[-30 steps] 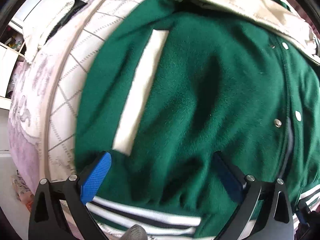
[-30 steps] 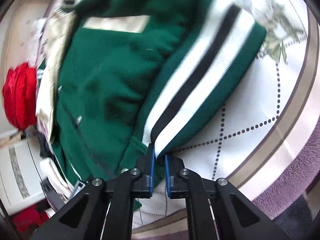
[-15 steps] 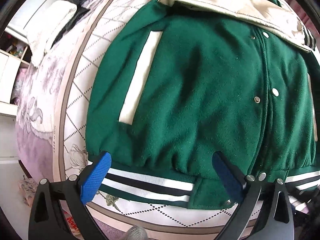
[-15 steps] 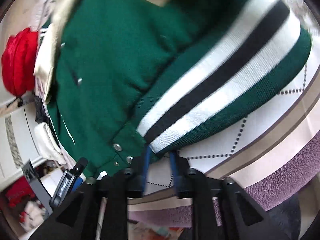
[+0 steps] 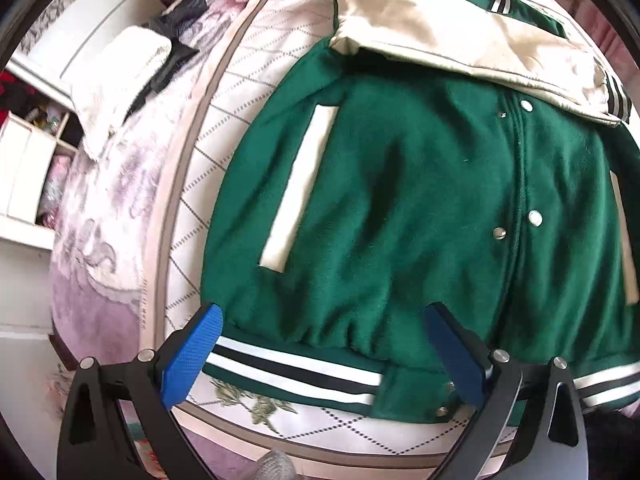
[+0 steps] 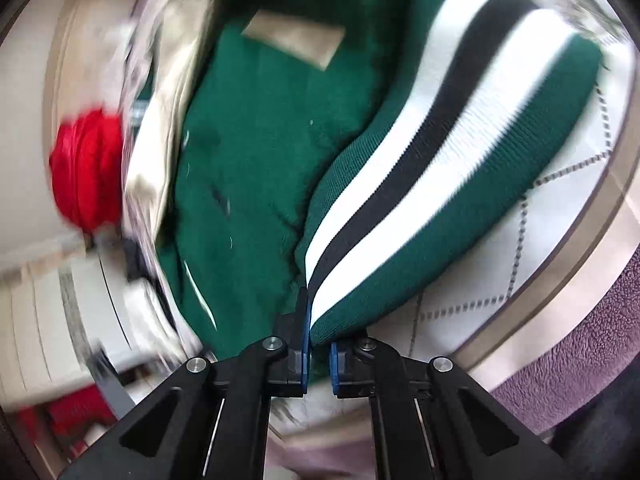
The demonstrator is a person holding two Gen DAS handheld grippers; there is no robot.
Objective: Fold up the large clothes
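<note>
A green varsity jacket (image 5: 400, 208) lies front-up on the bed, snaps down its middle and a cream sleeve (image 5: 460, 44) folded across its top. My left gripper (image 5: 320, 344) hovers open over the striped hem (image 5: 296, 368), its blue pads wide apart and touching nothing. In the right wrist view the jacket (image 6: 248, 168) is blurred. There the white, black and green ribbed hem (image 6: 440, 184) runs down into my right gripper (image 6: 319, 340), which is shut on the hem's corner.
The bed has a white quilt (image 5: 208, 128) with a dotted diamond pattern and a purple blanket (image 6: 580, 340) at its edge. A white cushion (image 5: 116, 76) and white shelves (image 5: 24, 176) are at the left. A red bundle (image 6: 86, 168) lies beyond the jacket.
My left gripper has risen, so more of the jacket and bed shows. My right gripper's jaws loosened briefly, then closed again on the hem corner while it moved sideways.
</note>
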